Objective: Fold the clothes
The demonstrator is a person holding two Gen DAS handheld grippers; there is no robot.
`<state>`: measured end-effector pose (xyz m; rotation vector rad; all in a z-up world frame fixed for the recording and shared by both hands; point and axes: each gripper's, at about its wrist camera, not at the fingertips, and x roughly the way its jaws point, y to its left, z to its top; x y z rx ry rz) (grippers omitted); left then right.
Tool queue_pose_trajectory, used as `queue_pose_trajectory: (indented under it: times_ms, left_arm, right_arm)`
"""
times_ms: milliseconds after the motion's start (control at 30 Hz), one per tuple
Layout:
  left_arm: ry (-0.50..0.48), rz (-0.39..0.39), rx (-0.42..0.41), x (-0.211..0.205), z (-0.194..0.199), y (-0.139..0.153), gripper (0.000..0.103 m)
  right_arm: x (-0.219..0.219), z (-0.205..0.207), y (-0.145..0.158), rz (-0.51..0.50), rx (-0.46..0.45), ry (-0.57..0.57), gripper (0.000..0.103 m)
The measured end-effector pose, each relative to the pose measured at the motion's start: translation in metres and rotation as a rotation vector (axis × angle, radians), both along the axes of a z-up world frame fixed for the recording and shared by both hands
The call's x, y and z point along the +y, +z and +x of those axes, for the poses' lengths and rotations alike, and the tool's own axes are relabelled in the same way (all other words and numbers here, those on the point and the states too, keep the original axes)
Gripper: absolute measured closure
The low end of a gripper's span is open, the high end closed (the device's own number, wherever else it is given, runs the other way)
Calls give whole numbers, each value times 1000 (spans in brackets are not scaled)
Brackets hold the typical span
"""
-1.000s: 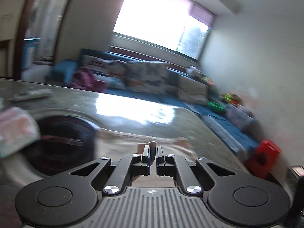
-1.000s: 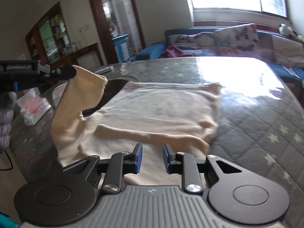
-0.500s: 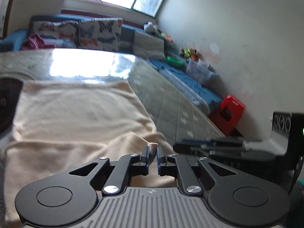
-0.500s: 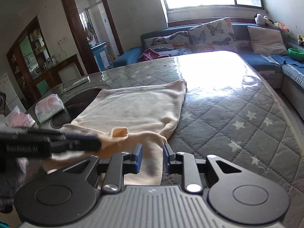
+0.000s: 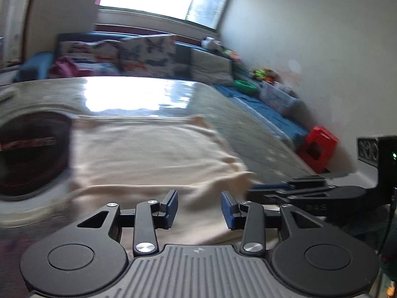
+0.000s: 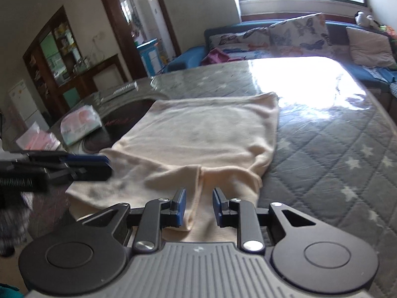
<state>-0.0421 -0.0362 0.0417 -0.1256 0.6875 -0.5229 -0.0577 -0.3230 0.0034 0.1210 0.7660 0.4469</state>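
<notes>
Right wrist | cream garment (image 6: 206,134) flat, long axis toward window | both fingers parted, gripping nothing

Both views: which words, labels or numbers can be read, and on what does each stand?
None can be read for certain.
Black mat: red lettering, too blurred.
Tissue pack: print too small.
Left claw: white lettering on its side, blurred and cut off.
Right claw: faint marks on its side, unreadable.
</notes>
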Motion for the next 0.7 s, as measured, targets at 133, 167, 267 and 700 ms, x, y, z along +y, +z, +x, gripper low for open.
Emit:
queue_pose_trajectory:
  times_ms: [133, 167, 267, 700]
  left_arm:
    - [100, 29, 15, 36, -1, -9, 62]
    - [120, 32, 22, 44, -2, -12, 62]
    - [175, 38, 44, 61, -4, -19, 60]
    - [175, 69, 31, 60, 1, -24, 58]
  right_arm:
    - [11, 4, -7, -14, 18, 22, 80]
    - [13, 5, -9, -17, 22, 24, 80]
    - [18, 6, -11, -25, 22, 23, 80]
    - [24, -13, 27, -152, -143, -18, 99]
